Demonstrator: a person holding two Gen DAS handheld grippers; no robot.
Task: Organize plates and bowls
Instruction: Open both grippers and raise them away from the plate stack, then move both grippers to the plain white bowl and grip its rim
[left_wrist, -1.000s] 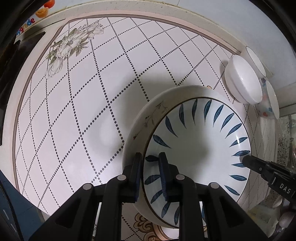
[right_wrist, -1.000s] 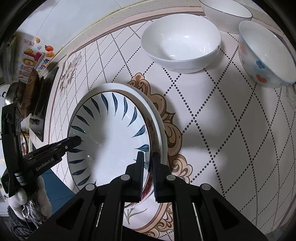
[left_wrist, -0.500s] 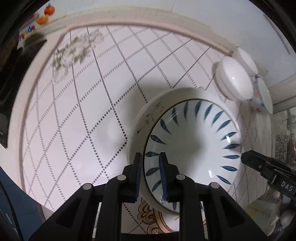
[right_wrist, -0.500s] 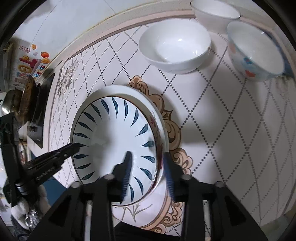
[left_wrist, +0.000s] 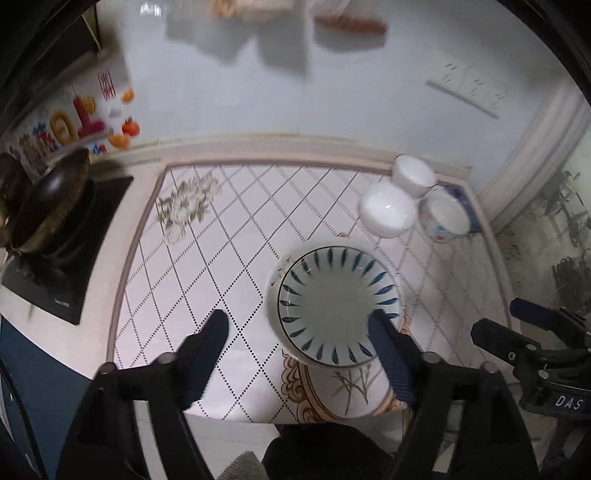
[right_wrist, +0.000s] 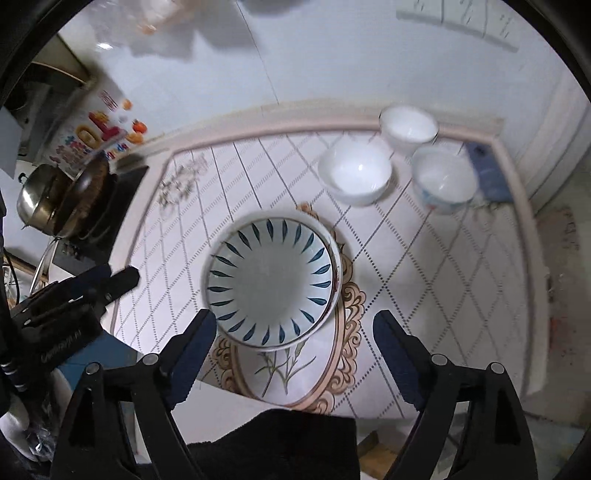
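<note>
While both tools hang above the counter (left_wrist: 236, 221), neither grips anything. The left tool (left_wrist: 299, 328) has its jaws spreading apart, with no object pinched; one finger (left_wrist: 388, 347) overlaps the leaf-pattern plate (left_wrist: 338, 295) in the lower centre of the left view, contact not confirmed. The right tool (right_wrist: 295, 325) is likewise opening, its fingers clear on either side of the same plate (right_wrist: 271, 284) at frame centre. That plate sits nested on a larger white plate (right_wrist: 332, 240), whose rim shows around it. Three bowls stand grouped at upper right: a white bowl (right_wrist: 354, 173), a second white bowl (right_wrist: 408, 127), and a flower-print bowl (right_wrist: 443, 182). A pan (left_wrist: 51, 199) occupies the left edge.
</note>
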